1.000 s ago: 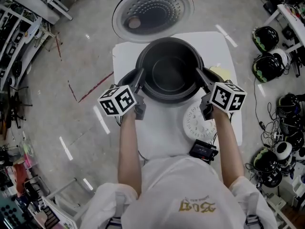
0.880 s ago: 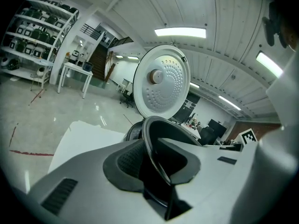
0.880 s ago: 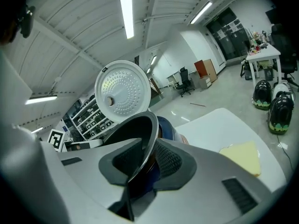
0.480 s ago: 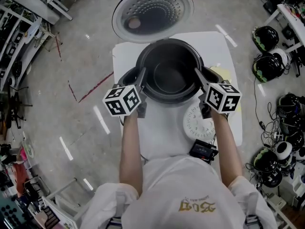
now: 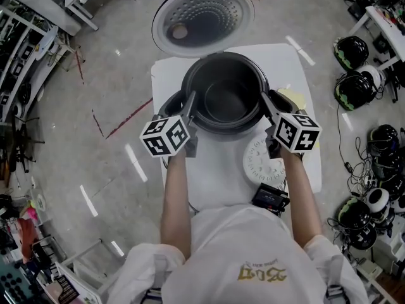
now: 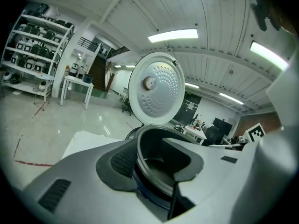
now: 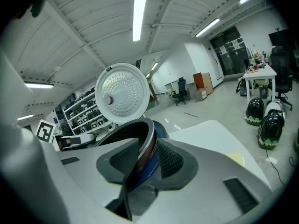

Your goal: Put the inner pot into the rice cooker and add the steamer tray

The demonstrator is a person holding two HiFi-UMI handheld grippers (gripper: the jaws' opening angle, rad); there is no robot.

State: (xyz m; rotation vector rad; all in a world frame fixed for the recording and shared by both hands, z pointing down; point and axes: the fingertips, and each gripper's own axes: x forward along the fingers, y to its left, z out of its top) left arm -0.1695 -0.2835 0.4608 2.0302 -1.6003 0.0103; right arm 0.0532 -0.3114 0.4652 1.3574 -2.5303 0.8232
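The dark inner pot [image 5: 224, 100] sits inside the rice cooker [image 5: 169, 103], whose round perforated lid [image 5: 202, 18] stands open behind it. My left gripper [image 5: 185, 100] straddles the pot's left rim [image 6: 154, 164]. My right gripper [image 5: 269, 100] straddles the right rim [image 7: 145, 146]. Both pairs of jaws have just been opening and now stand open, with the rim between the pads and a gap beside it. The white round steamer tray [image 5: 262, 162] lies flat on the table by my right forearm.
The cooker stands on a small white table [image 5: 215, 182]. A black device [image 5: 271, 199] lies at its near right edge and a pale yellow pad [image 5: 293, 97] right of the cooker. Helmets and cables crowd the floor at right [image 5: 354, 87]; shelving stands at left.
Both jaw pairs have spread wider around the pot rim. The marker cubes have rolled slightly and the left one has shifted a little right. The pot stays seated in the cooker.
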